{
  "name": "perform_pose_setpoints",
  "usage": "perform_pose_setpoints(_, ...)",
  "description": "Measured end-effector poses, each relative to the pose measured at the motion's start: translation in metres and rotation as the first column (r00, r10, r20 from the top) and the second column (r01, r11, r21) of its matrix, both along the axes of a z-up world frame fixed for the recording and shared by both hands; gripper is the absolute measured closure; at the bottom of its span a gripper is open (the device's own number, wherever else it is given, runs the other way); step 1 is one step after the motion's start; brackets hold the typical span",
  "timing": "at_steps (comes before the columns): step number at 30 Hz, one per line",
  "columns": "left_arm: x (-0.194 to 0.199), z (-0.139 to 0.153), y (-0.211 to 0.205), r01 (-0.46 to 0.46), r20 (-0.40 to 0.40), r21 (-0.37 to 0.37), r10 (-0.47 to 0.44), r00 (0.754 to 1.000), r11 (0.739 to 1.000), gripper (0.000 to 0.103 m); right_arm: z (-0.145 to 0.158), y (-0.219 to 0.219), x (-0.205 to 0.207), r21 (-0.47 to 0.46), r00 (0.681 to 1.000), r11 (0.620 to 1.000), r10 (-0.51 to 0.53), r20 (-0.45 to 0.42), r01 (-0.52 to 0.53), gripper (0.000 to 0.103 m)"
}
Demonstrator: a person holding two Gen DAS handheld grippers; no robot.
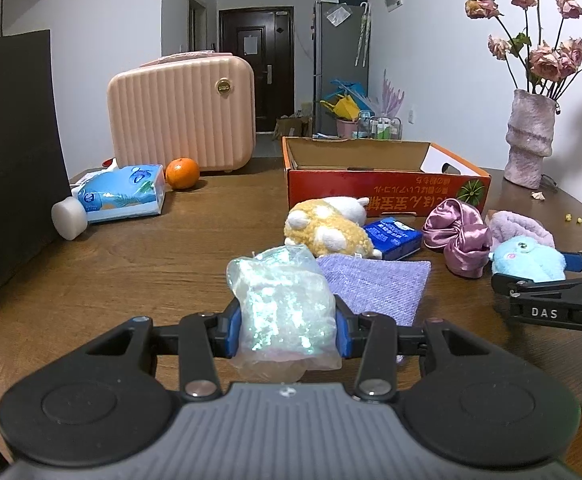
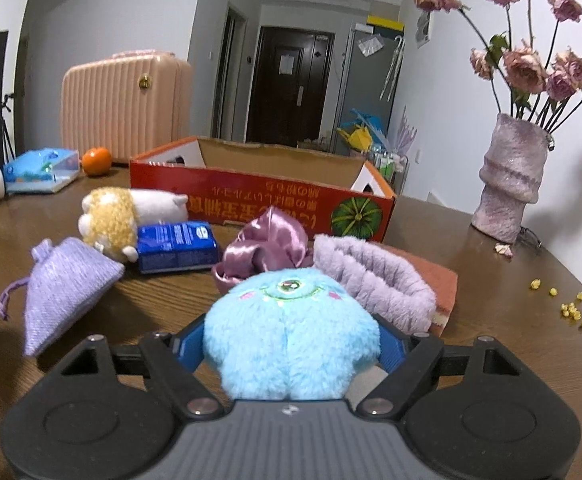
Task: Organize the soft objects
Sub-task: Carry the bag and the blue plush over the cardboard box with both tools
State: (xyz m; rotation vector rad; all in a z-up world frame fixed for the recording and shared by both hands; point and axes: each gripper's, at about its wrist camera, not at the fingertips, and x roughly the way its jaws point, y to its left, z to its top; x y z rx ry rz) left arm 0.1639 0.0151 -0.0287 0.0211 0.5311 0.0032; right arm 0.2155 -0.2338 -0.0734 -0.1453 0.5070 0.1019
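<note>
Left gripper pinches a crinkled iridescent plastic pouch, its long axis running away from the camera above the wooden table. Right gripper clasps a round, fluffy blue plush, embroidered face upward and forward, before the cardboard box.

The letters "DAS" are printed in pale capitals on the black body of the right tongs, seen at the right edge of the left wrist view. Yellow East Asian characters are printed upside down on the red front wall of the cardboard box, beside a picture of a green pumpkin; they cannot be read. White print is carried on the small blue packet, too small to be made out. A gold round badge on the pink suitcase is illegible
</note>
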Motion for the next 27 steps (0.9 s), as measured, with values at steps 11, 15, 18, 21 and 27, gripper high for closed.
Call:
perform_pose_setpoints(11, 0.000, 0.006, -0.011, 0.020, 0.020, -0.002, -0.020, 1.000, 1.000, 0.060, 0.023, -0.007, -0.029, 0.092, 0.995, 0.996, 0.012, 0.102, -0.022, 0.021)
perform_pose_setpoints(15, 0.002, 0.011, -0.017, 0.033, 0.034, -0.004, -0.033, 0.999, 0.999, 0.060, 0.032, -0.008, -0.034, 0.116, 0.991, 0.993, 0.015, 0.135, -0.030, 0.021)
perform_pose_setpoints(18, 0.004, 0.016, -0.023, 0.048, 0.052, -0.003, -0.047, 0.998, 0.999, 0.060, 0.037, -0.010, -0.035, 0.127, 0.988, 0.991, 0.014, 0.151, -0.034, 0.021)
perform_pose_setpoints(21, 0.007, 0.020, -0.029, 0.059, 0.074, 0.002, -0.059, 0.996, 0.998, 0.059, 0.040, -0.011, -0.033, 0.137, 0.987, 0.990, 0.014, 0.163, -0.037, 0.021)
perform_pose_setpoints(27, 0.019, 0.028, -0.039, 0.069, 0.091, 0.003, -0.069, 0.993, 0.998, 0.059, 0.049, -0.012, -0.027, 0.148, 0.982, 0.988, 0.012, 0.190, -0.041, 0.021)
